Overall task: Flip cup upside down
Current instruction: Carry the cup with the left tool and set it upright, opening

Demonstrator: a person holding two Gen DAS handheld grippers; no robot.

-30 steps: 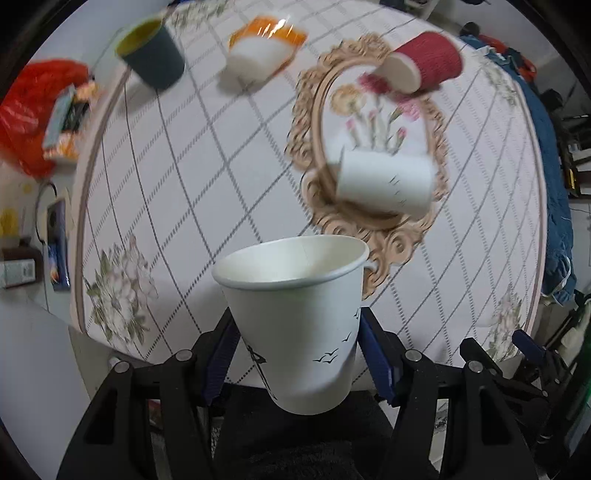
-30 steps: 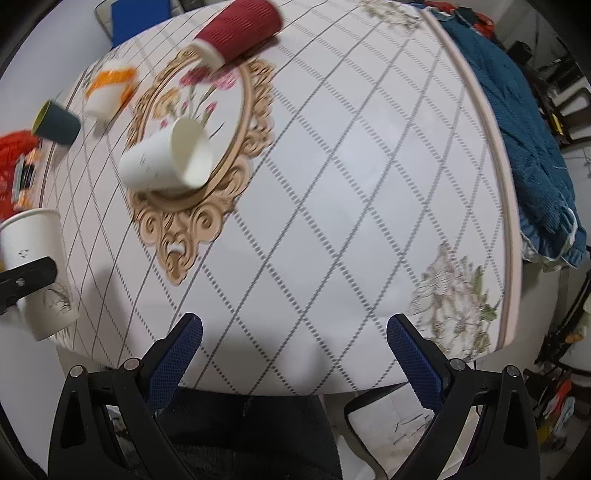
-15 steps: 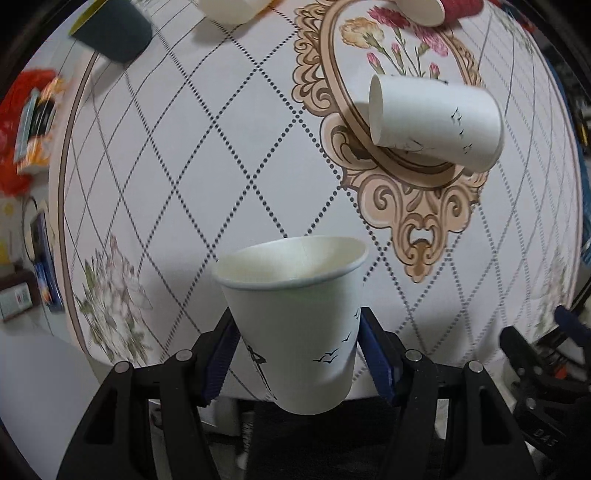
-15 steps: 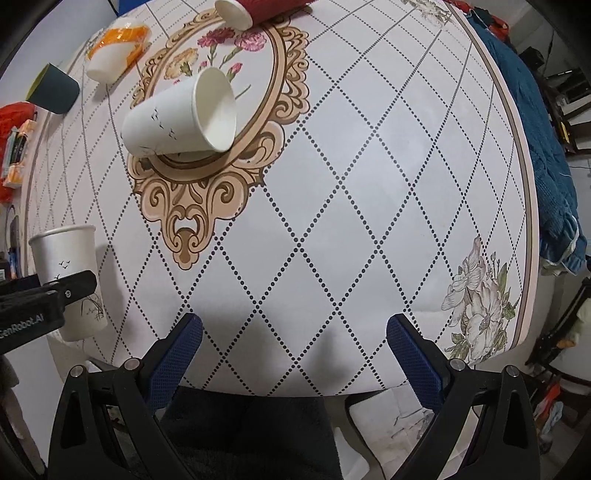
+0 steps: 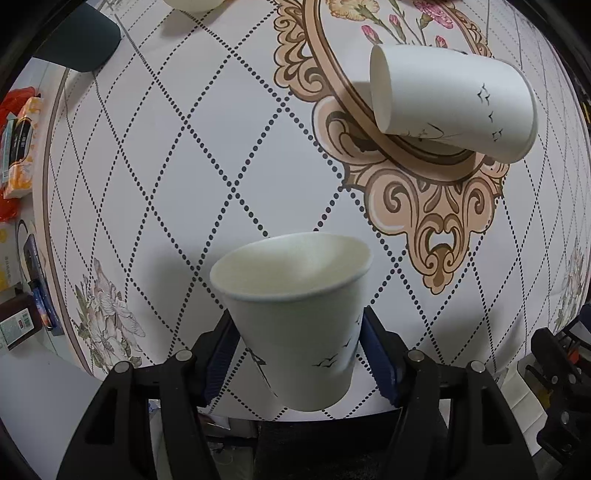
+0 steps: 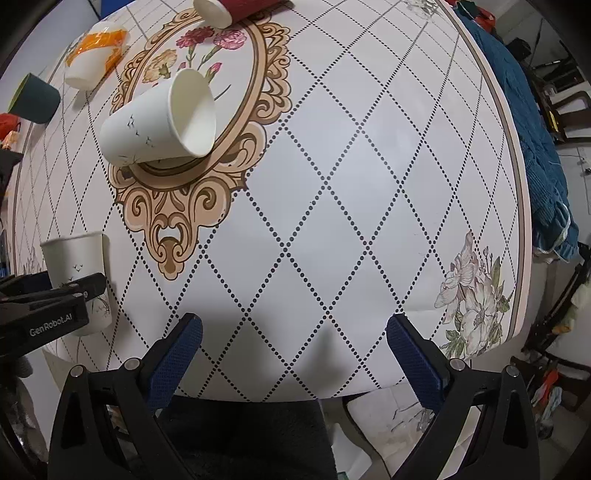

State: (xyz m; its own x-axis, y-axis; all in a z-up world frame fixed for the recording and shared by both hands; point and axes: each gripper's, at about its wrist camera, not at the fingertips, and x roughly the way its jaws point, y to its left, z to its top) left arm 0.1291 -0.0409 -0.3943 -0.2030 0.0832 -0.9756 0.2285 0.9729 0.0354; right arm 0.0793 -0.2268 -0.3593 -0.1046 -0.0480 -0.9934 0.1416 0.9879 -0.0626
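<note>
My left gripper (image 5: 297, 354) is shut on a white paper cup with small black birds (image 5: 295, 321), holding it upright, mouth up, over the near left part of the table. The same cup (image 6: 79, 275) and the left gripper (image 6: 70, 295) show at the left of the right wrist view. A second white bird cup (image 5: 450, 99) lies on its side on the ornate oval print; it also shows in the right wrist view (image 6: 155, 122). My right gripper (image 6: 293, 354) is open and empty above the near table edge.
The patterned tablecloth (image 6: 351, 184) covers a round table. A red cup (image 6: 236, 7) lies at the far edge, an orange-and-white cup (image 6: 94, 55) and a dark teal cup (image 6: 33, 98) at far left. Blue fabric (image 6: 532, 122) hangs at right. Clutter (image 5: 18, 140) sits left.
The left gripper with its cup has moved forward over the table, so the lying white cup looks closer. The right gripper has also advanced a little. Both grips are unchanged.
</note>
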